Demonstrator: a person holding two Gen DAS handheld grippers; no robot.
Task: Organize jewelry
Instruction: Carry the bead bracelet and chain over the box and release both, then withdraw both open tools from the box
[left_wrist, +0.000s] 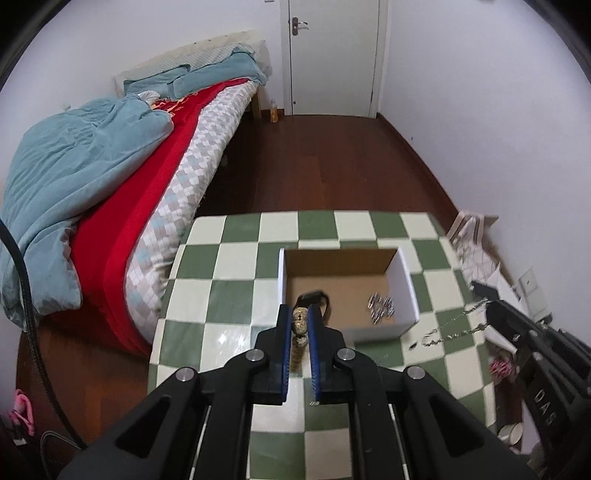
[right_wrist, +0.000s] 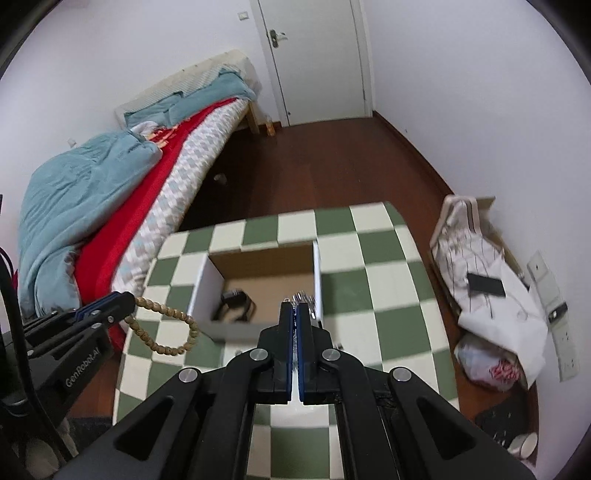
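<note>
An open cardboard box (left_wrist: 406, 280) sits on the green-and-white checked table (left_wrist: 229, 295). In it lie a black band (left_wrist: 319, 297) and a small silver piece (left_wrist: 380, 304). My left gripper (left_wrist: 302, 314) is shut on a speckled wooden bead bracelet (left_wrist: 300, 332), held just before the box's near edge; the bracelet loop (right_wrist: 166, 325) hangs from it in the right wrist view. My right gripper (right_wrist: 294, 308) is shut on a thin silver chain (left_wrist: 450, 328) that dangles over the table right of the box. The box (right_wrist: 207, 288) and band (right_wrist: 236, 301) also show in the right wrist view.
A bed (left_wrist: 110, 184) with blue and red bedding stands left of the table. On the floor to the right lie a white bag (right_wrist: 491, 288), a power strip (right_wrist: 554, 314) and a plastic bag (right_wrist: 491, 365). A white door (left_wrist: 332, 55) is at the back.
</note>
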